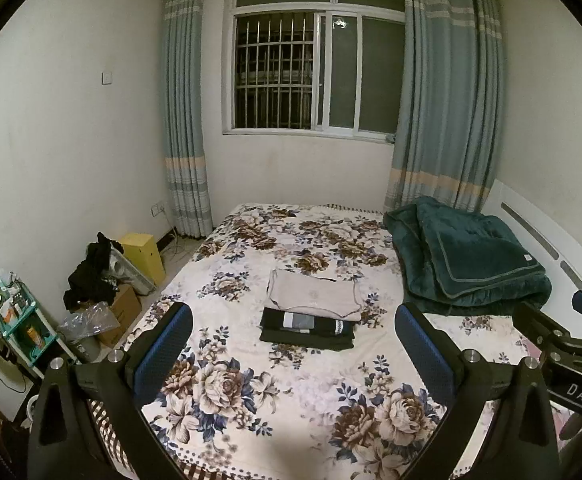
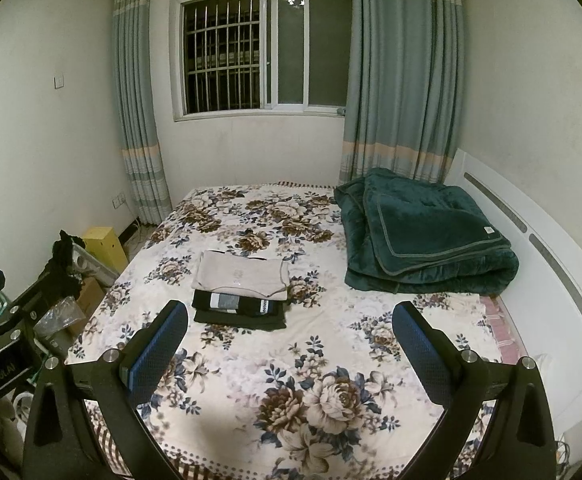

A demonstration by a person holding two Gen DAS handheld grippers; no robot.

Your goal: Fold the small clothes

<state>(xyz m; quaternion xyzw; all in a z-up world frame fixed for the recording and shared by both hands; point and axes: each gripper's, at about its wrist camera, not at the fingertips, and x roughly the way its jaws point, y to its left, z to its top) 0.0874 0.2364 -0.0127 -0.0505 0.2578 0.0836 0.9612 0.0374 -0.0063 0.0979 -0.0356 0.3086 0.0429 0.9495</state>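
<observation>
The left gripper (image 1: 293, 344) and right gripper (image 2: 291, 340) are held wide apart, nothing between their blue pads, above the floral bedspread (image 2: 311, 380). Beyond them, mid-bed, a beige top (image 1: 314, 295) is stacked on folded dark clothes (image 1: 307, 330). A green blanket (image 2: 427, 236) is seen near the headboard.

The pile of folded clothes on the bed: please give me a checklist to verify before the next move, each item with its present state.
1. Left gripper open and holding nothing: ok.
2. Right gripper open and holding nothing: ok.
3. Beige top lies folded on the pile: ok.
4. Dark folded garments under it are stacked, none slipping off: ok.
5. Floral bedsheet in front of the pile is free for folding: ok.
6. Green blanket lies apart from the pile: ok.
7. Another small garment waiting to be folded: cannot tell; only black clothing heaped on boxes beside the bed.
</observation>
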